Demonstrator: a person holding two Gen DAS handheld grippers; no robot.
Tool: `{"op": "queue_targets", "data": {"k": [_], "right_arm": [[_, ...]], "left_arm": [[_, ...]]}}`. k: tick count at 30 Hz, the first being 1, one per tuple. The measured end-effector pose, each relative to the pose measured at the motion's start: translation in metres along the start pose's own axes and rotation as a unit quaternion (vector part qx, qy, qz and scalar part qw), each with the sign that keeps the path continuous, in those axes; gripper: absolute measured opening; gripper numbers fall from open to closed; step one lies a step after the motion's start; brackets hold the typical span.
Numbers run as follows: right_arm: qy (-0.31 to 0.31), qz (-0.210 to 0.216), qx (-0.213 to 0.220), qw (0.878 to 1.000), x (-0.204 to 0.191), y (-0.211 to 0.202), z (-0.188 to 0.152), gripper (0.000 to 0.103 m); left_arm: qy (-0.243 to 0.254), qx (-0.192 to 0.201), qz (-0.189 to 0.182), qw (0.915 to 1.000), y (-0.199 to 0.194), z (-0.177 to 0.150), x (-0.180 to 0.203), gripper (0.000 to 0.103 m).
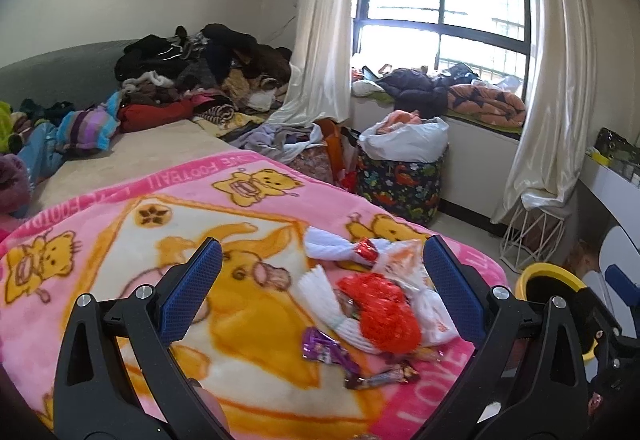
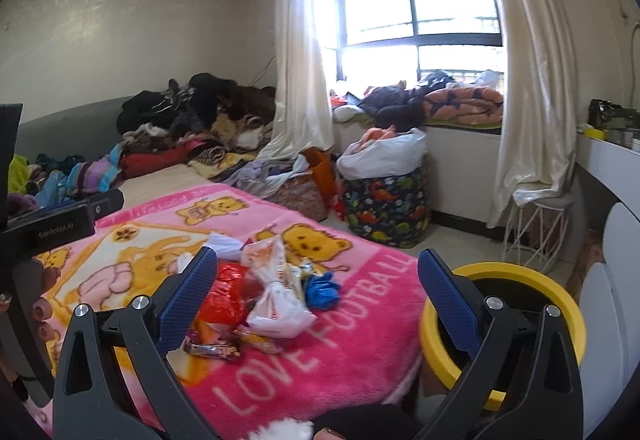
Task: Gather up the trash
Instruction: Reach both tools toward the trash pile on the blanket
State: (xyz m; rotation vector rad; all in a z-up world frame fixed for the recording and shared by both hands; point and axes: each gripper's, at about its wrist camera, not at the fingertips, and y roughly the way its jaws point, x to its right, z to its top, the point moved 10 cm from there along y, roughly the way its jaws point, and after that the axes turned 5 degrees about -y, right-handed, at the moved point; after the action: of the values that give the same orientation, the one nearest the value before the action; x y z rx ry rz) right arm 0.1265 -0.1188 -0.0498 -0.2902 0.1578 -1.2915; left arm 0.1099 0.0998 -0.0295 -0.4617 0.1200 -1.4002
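A pile of trash lies on a pink teddy-bear blanket point(image 1: 100, 224) point(image 2: 348, 352). It holds a red foil wrapper point(image 1: 380, 312) point(image 2: 224, 300), a white plastic bag point(image 1: 424, 280) point(image 2: 276, 304), a purple candy wrapper point(image 1: 324, 350), a brown snack-bar wrapper point(image 2: 212, 351) and a blue glove point(image 2: 322, 290). My left gripper point(image 1: 322, 252) hovers above the pile, open and empty. My right gripper point(image 2: 318, 264) is open and empty too, just right of the pile. A yellow-rimmed black bin point(image 2: 500, 332) point(image 1: 548, 292) stands beside the bed at the right.
Clothes are heaped at the bed's far end point(image 1: 200, 67). A dinosaur-print hamper point(image 1: 400, 183) with a white bag stands on the floor near the window. A white wire stool point(image 2: 536, 232) sits under the curtain. The left gripper's body and a hand show at the right wrist view's left edge point(image 2: 48, 232).
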Motion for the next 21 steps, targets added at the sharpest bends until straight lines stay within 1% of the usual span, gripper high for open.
{"op": "queue_targets", "data": {"k": [3, 6, 8, 11, 13, 15, 17, 18, 21], "right_arm": [[-0.002, 0.009, -0.01, 1.0, -0.007, 0.015, 0.002, 0.097], [-0.008, 0.017, -0.028, 0.999, -0.008, 0.033, -0.001, 0.097], [-0.006, 0.021, -0.05, 0.999, -0.004, 0.049, -0.006, 0.097], [0.004, 0.034, -0.085, 0.996, 0.003, 0.071, -0.015, 0.097], [0.004, 0.042, -0.114, 0.993, 0.006, 0.085, -0.024, 0.097], [0.001, 0.05, -0.138, 0.989, 0.01, 0.097, -0.033, 0.097], [-0.006, 0.053, -0.155, 0.987, 0.014, 0.105, -0.042, 0.097], [-0.016, 0.062, -0.169, 0.984, 0.013, 0.111, -0.049, 0.097], [-0.04, 0.078, -0.191, 0.978, 0.008, 0.118, -0.062, 0.097]], "left_arm": [[-0.004, -0.004, -0.002, 1.0, 0.008, 0.003, -0.012, 0.092], [-0.007, -0.015, -0.007, 0.9998, 0.02, 0.003, -0.019, 0.092], [-0.004, -0.024, -0.016, 0.9996, 0.028, -0.002, -0.015, 0.092], [0.016, -0.045, -0.024, 0.9986, 0.043, -0.014, -0.004, 0.092], [0.034, -0.061, -0.034, 0.997, 0.053, -0.025, 0.006, 0.092], [0.052, -0.086, -0.044, 0.994, 0.063, -0.039, 0.018, 0.092], [0.064, -0.103, -0.053, 0.9912, 0.071, -0.051, 0.026, 0.092], [0.067, -0.111, -0.059, 0.9898, 0.075, -0.056, 0.029, 0.092], [0.057, -0.139, -0.088, 0.9847, 0.084, -0.07, 0.037, 0.092]]}}
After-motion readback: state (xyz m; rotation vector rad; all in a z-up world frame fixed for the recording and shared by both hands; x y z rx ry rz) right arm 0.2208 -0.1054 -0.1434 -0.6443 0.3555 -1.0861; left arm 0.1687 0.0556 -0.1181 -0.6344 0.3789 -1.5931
